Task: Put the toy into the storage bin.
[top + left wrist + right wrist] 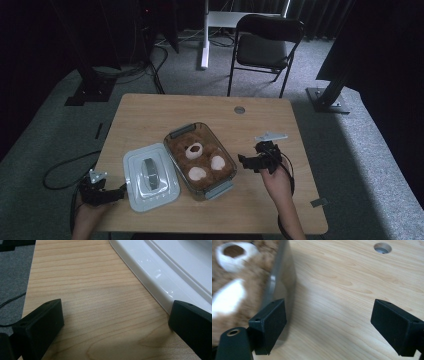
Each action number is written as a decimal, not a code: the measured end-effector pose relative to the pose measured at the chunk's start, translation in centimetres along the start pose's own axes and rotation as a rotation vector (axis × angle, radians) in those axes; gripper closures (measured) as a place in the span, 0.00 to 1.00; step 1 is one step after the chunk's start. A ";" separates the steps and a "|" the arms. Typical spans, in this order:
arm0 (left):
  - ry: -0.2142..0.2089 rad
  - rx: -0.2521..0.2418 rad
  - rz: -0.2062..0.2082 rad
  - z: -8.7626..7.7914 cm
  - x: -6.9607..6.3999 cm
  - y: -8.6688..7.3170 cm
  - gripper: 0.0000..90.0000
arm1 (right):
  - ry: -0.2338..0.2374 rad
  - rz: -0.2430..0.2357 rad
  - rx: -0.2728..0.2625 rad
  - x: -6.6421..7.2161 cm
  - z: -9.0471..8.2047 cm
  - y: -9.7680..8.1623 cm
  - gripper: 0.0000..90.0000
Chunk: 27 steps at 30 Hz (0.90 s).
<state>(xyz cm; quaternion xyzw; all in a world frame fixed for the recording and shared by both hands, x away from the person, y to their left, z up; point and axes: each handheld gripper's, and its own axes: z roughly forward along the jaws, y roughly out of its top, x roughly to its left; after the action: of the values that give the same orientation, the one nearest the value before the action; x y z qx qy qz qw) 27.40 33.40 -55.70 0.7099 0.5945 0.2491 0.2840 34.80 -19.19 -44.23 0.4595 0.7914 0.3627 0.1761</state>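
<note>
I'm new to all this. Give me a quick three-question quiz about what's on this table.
1. True or false: the white lid sits on the glass container.
2. What fills the container?
3. The right claw is: A) gripping the container, B) open beside it, C) holding the lid.

Key: 1. False, it lies on the table beside the container. 2. A brown and white plush toy. 3. B.

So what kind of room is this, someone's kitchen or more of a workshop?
Probably a studio or lab set up for recording, not a kitchen. Black curtains close it in, dark stands are fixed to the grey carpet, and a lone wooden table and folding chair stand in the middle.
</note>
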 end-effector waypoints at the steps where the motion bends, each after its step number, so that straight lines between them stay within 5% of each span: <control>1: -0.008 0.001 0.011 0.0 0.0 0.0 0.01 | -0.011 -0.002 0.001 -0.2 0.3 -0.3 0.14; 2: -0.008 0.001 0.011 0.0 0.0 0.0 0.01 | -0.011 -0.002 0.001 -0.2 0.3 -0.3 0.14; 5: -0.004 0.039 0.001 -0.2 -0.1 0.3 0.02 | -0.106 -0.025 0.001 -0.6 1.6 -1.5 0.14; 14: -0.067 0.044 0.002 -1.8 -1.7 1.3 0.05 | -0.082 0.023 0.069 -1.5 4.6 -4.3 0.13; 27: -0.135 0.019 0.011 -2.8 -3.8 2.5 0.05 | -0.103 0.030 0.082 -1.6 4.7 -5.1 0.13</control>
<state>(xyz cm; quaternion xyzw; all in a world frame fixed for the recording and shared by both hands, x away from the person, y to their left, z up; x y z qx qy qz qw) 26.59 29.62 -52.03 0.7308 0.5724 0.1967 0.3154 35.44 -20.21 -51.27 0.4962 0.7886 0.3084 0.1920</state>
